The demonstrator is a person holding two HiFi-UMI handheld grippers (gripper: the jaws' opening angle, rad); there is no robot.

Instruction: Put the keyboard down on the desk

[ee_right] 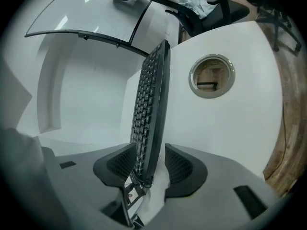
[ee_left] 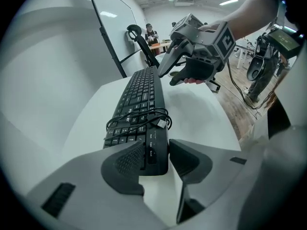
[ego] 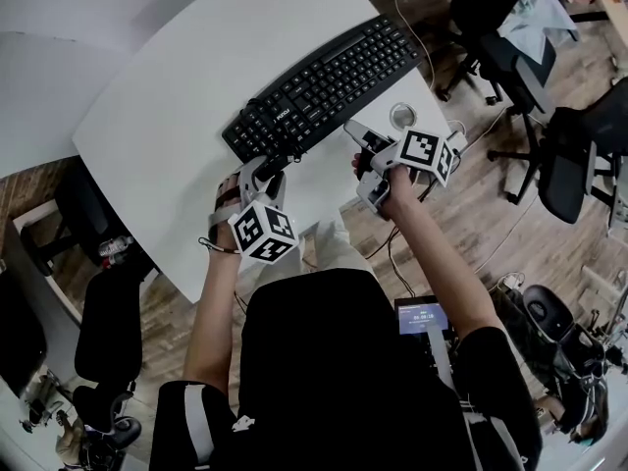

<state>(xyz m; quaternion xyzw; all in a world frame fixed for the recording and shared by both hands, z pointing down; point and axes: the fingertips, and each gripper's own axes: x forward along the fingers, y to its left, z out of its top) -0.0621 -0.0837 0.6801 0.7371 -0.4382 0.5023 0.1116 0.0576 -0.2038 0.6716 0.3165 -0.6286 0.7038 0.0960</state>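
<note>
Left claw: the left gripper point(ee_left: 156, 159) is clenched across the thickness of the black keyboard point(ee_left: 139, 104) at its short end. One pad is laid on the key face and the other is set against the underside edge.
Right claw: the right gripper point(ee_right: 152, 169) is likewise closed on the keyboard's long near edge, which is seen edge-on between the pads. The grip is judged light.
Cable: a coiled cable point(ee_left: 139, 119) is lying loose on the keys just beyond the left pads. It is judged liable to slide if the board is tipped.
Keyboard position: in the head view it is stretched away from the claws toward 1 o'clock, over the white desk point(ego: 167, 116). Contact with the top cannot be confirmed.
Surroundings: a grommet hole point(ee_right: 211, 75) is noted at 2 o'clock of the right claw, apart from the board.
Handling: the board is judged light, rigid and smooth-shelled, with slight flex expected along its length. Keys give under a pad, so the frame edges are preferred. Both ends are to be supported and lowered level.
</note>
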